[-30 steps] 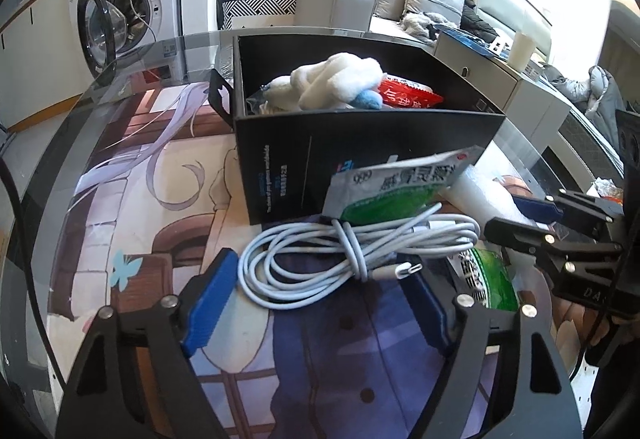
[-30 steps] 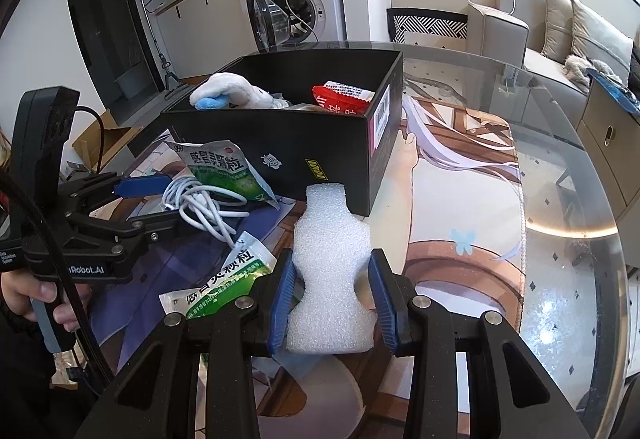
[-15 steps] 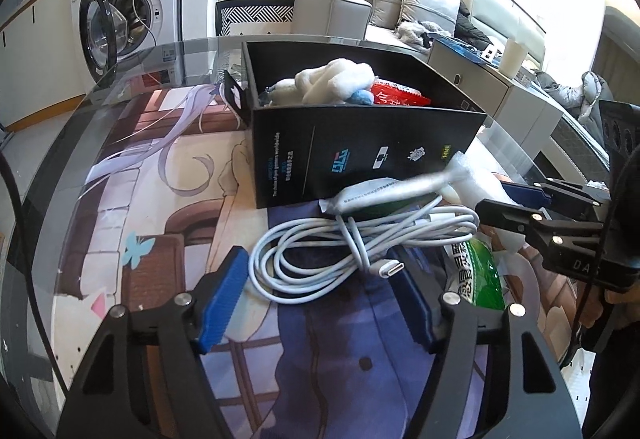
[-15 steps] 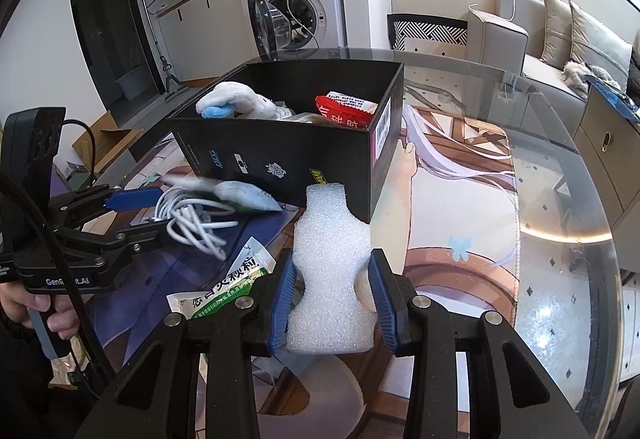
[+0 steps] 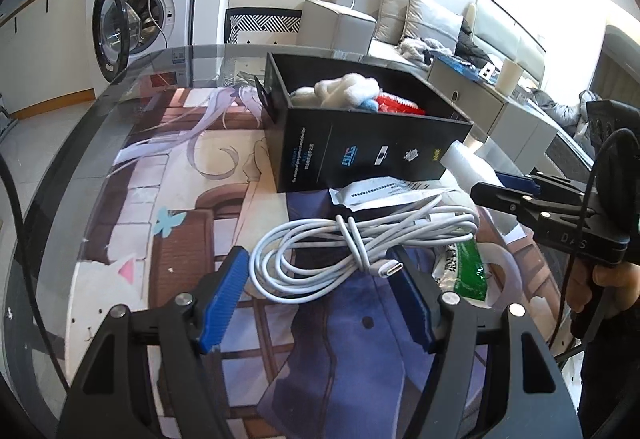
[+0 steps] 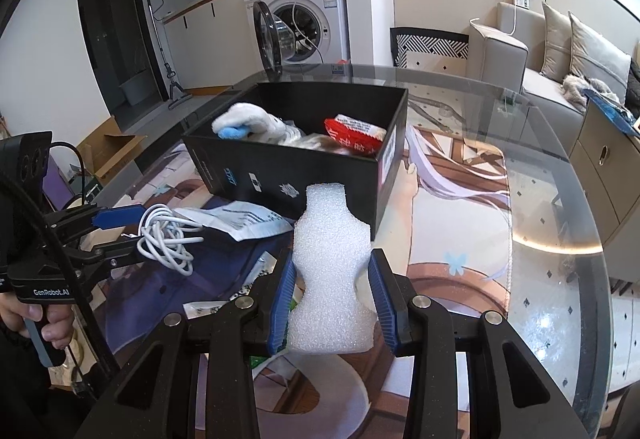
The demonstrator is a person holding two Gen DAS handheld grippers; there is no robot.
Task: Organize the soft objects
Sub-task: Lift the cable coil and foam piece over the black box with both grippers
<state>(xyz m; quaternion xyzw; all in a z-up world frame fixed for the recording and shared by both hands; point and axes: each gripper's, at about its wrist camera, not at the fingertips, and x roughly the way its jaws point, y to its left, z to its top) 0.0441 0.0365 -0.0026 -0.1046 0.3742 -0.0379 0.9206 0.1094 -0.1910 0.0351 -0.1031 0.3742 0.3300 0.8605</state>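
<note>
- Our right gripper (image 6: 330,305) pinches the white foam piece (image 6: 330,271) at its narrow waist, just before the black box (image 6: 296,155); it looks light and crushable.
- Our left gripper (image 5: 320,295) has been closing its jaws, still spread around the limp coiled cable (image 5: 360,243).
- Sachets (image 5: 384,193) crowd the counter (image 6: 552,299).

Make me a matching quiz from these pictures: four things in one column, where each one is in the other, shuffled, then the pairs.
Things:
1. foam piece
2. white cable
3. red packet
4. washing machine

Places:
A. inside the black box
B. between the right gripper pads
C. behind the glass table
D. between the open left gripper pads

Pairs: 1-B, 2-D, 3-A, 4-C
</note>
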